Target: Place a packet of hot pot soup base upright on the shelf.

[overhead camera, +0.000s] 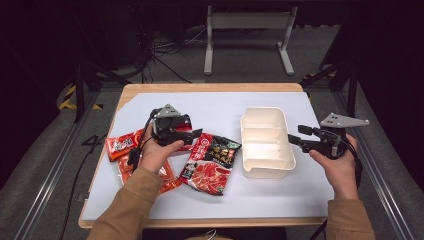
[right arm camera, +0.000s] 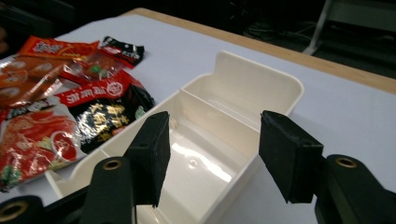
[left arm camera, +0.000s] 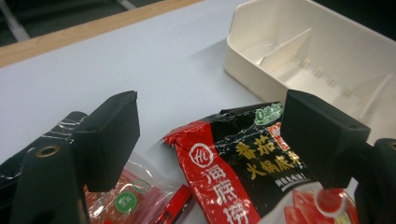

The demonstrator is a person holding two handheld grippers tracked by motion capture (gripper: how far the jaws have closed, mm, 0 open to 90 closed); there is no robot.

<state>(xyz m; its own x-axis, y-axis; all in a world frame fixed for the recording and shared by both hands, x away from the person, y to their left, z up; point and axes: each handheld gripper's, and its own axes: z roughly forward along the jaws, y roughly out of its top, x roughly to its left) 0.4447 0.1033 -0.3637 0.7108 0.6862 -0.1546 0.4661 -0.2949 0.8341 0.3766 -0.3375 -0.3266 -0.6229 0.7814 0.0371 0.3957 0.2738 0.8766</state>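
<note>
Black fingers (left arm camera: 116,140) of the left gripper (overhead camera: 192,136) stand wide apart with nothing pressed between them, and the large red-and-black sauce packet (left arm camera: 243,172) lies on the worktop (overhead camera: 215,107) just ahead of and partly between their tips. Other red packets (overhead camera: 122,145) lie behind and beside that hand. Right gripper (overhead camera: 295,140) fingers (right arm camera: 152,154) also gape wide, straddling the near wall of the white divided tray (overhead camera: 265,142), whose compartments look bare. Judging by this, no packet is loaded yet; all the packing remains.
</note>
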